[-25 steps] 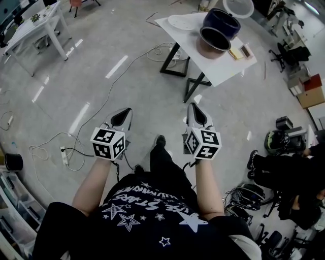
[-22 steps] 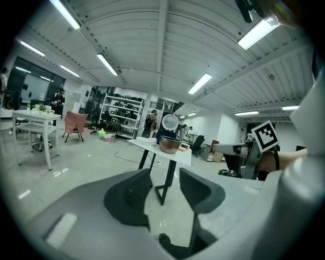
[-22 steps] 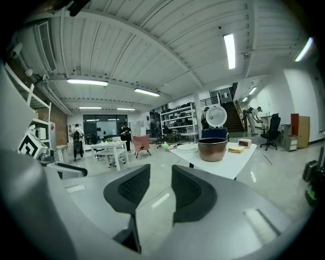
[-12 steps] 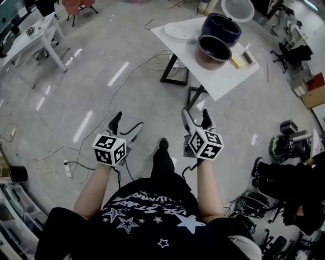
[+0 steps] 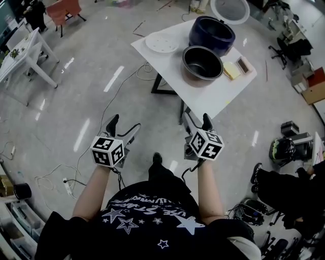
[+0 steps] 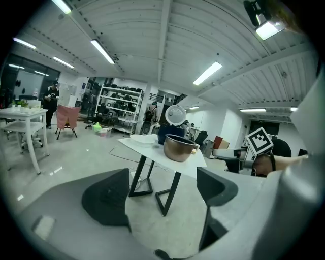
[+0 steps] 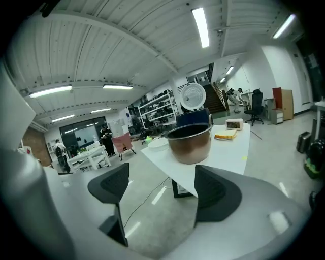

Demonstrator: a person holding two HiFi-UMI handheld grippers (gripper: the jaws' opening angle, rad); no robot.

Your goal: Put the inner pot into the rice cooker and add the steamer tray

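Note:
The copper-sided inner pot stands empty on the white table, in front of the dark blue rice cooker with its white lid raised. To their left lies the white steamer tray. Both grippers hover over the floor, short of the table. My left gripper is open and holds nothing. The jaws of my right gripper have just been opening and nothing is between them. The right gripper view looks at the pot and cooker; the left gripper view shows the pot farther off.
A yellow sponge and a small box lie on the table right of the pot. Cables trail over the floor at left. A white desk stands far left. Bags and a helmet sit at right.
Both grippers went from shut to open. The table with the pot and cooker has come closer and lower in the head view as I walked toward it.

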